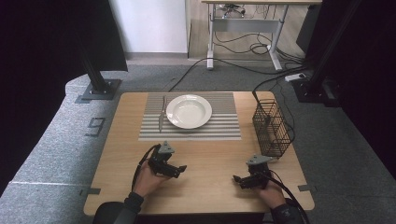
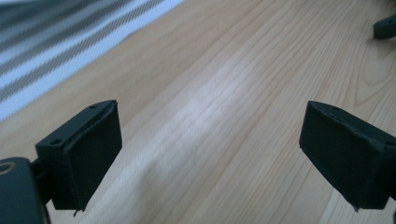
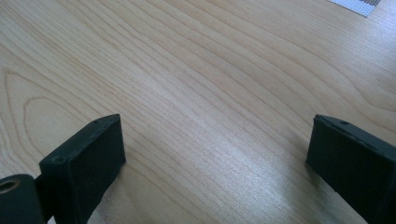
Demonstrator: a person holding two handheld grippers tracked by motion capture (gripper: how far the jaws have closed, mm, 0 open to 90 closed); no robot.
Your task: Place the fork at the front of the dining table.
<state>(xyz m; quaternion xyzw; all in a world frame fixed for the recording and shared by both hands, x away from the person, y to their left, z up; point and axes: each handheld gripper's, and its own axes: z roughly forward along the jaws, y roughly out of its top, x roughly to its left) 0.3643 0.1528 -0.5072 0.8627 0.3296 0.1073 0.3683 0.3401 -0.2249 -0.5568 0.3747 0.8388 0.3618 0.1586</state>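
A white plate [image 1: 188, 111] rests on a grey striped placemat [image 1: 224, 125] at the far middle of the wooden table [image 1: 205, 182]. A metal knife [image 1: 161, 115] lies on the mat just left of the plate. A black wire basket [image 1: 272, 127] stands at the table's right edge. My left gripper [image 1: 180, 169] rests on the near left of the table, open, with bare wood between its jaws [image 2: 210, 140]. My right gripper [image 1: 237, 179] rests at the near right, also open over bare wood [image 3: 215, 154]. Both point toward the table's middle.
The placemat's striped edge [image 2: 56, 56] shows at the upper left of the left gripper view, and the other gripper's tip [image 2: 385, 27] at its upper right. Cables and a desk frame [image 1: 243, 28] lie on the floor beyond the table. Black stands [image 1: 100, 86] flank it.
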